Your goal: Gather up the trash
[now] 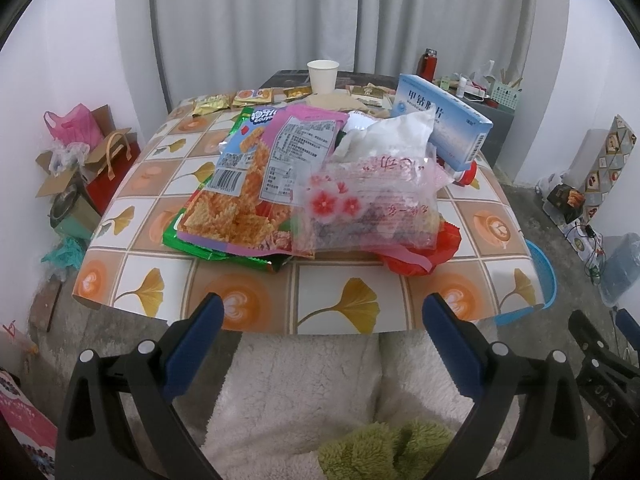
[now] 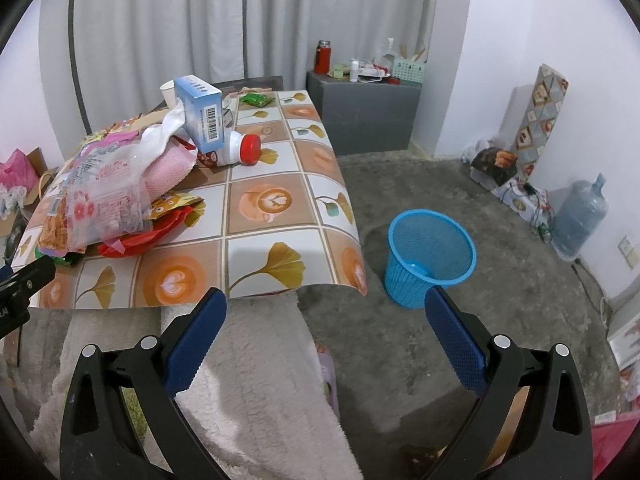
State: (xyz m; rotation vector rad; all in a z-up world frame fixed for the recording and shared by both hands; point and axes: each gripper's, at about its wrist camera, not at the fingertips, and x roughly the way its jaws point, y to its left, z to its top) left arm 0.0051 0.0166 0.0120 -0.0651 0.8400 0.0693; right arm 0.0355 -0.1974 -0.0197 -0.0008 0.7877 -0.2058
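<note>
Both grippers are held spread and empty, short of the near table (image 1: 256, 316) edge: left gripper (image 1: 322, 320) faces the trash pile, right gripper (image 2: 325, 314) sits off the table's right corner, toward the bin (image 2: 430, 256).

Trash is heaped mid-table; the bin stands on the floor just right of the table and looks nearly empty.

Handling, as judged:
- Clear bag (image 1: 372, 204), flower print: light, limp, slick film. Best pinched at a loose edge or corner; likely to drag neighbours along.
- Snack wrappers (image 1: 256, 184): light, crinkly, flat. An overhanging edge is to be taken, not the flat face.
- Red wrapper (image 1: 420, 252): soft, thin, partly buried under the clear bag.
- White pouch (image 1: 396, 132): soft, crumpled, easily gripped at a fold.
- Box (image 1: 444, 120): light, stiff card; to be gripped across the narrow sides. It leans on the pile, so may slide.
- Bottle (image 2: 232, 152), red cap, on its side: rigid, smooth, may roll; body to be clamped across.
- Cup (image 1: 323, 76): light, crushable, upright at the far edge.

Count: 1 bin, 1 box, 1 bottle, 1 cup, 1 clear bag. Wrappers overlap; exact number cannot be told, several at least, plus small sachets at the far edge.
</note>
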